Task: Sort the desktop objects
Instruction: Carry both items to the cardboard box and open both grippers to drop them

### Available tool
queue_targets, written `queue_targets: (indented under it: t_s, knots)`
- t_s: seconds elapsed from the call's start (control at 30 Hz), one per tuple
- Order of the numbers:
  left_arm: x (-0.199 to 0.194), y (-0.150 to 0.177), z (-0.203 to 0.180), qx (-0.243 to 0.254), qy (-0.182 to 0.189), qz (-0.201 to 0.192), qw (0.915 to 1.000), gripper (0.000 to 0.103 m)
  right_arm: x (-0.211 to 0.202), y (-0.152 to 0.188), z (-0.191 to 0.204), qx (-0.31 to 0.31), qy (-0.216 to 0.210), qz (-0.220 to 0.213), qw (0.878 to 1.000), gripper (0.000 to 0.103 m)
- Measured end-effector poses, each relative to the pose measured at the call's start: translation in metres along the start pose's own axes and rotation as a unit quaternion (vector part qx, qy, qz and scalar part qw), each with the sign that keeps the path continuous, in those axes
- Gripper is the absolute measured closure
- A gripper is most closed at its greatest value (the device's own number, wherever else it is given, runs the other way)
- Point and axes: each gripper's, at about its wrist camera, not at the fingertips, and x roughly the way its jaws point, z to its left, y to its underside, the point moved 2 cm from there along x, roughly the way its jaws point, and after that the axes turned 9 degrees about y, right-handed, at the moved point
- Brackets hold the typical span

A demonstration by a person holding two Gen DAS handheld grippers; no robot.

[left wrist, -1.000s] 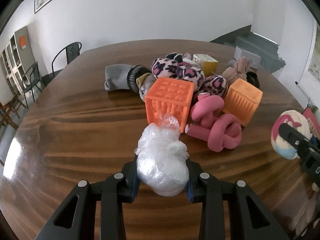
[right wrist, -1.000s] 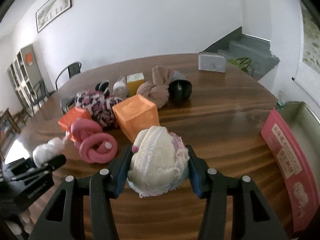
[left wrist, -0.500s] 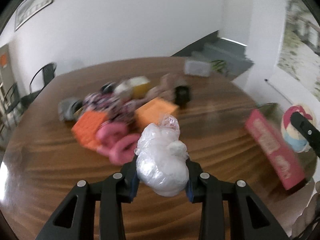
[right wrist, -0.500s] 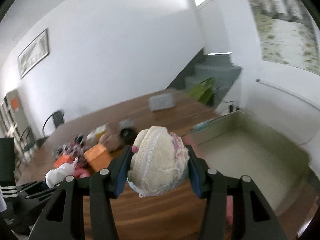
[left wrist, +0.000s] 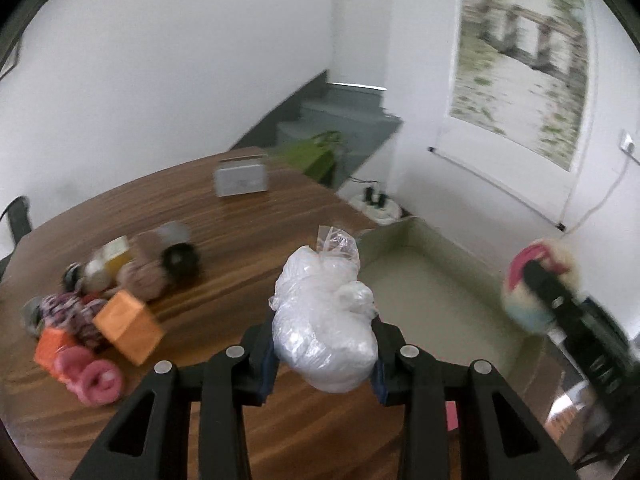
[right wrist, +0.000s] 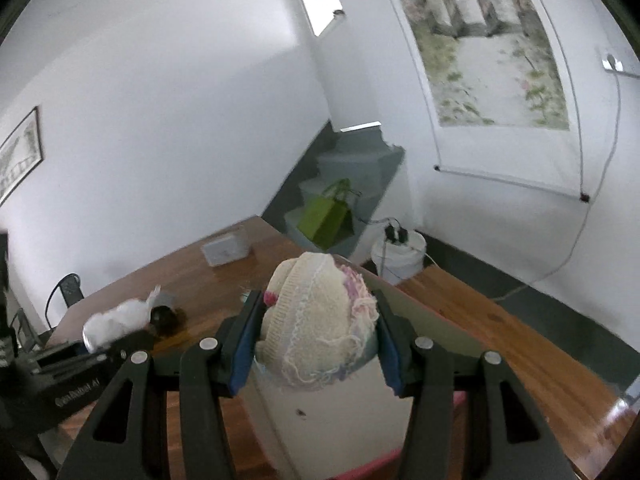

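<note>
We are in a plain room of a home or small office. A large wooden table fills the middle, with bare white walls around it. Behind the table, grey stairs climb in the corner, a green bag on a step. Beside the stairs hangs a landscape scroll; a black chair stands at the table's far edge.

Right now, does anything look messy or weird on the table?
Mostly the toy pile: orange blocks, pink loops and fuzzy balls heaped against one another at the table's left side, unsorted. Nothing looks spilled or broken. The left gripper holds a crumpled plastic bag, the right gripper a cream knitted bundle.
</note>
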Motion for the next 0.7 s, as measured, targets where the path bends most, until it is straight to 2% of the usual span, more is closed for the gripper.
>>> queue_targets:
  t_s: [0.27,0.5,0.57,0.7]
  knots:
    - [0.043,-0.006,-0.039,0.017,0.051,0.031,0.9981,0.066,0.006,0.003,-0.033,0.009,0.027,0.012,1.0,0.047]
    - [0.059,-0.005,-0.051,0.024,0.059,0.042,0.9971,0.066,0.017,0.005,-0.046,0.015,0.036,0.022,0.999,0.047]
    - [0.062,-0.005,-0.052,0.026,0.062,0.042,0.9969,0.059,0.018,0.004,-0.047,0.017,0.036,0.021,0.999,0.047]
    - [0.064,-0.005,-0.05,0.018,0.076,0.041,0.9961,0.056,0.019,0.005,-0.046,0.015,0.041,0.017,0.999,0.047]
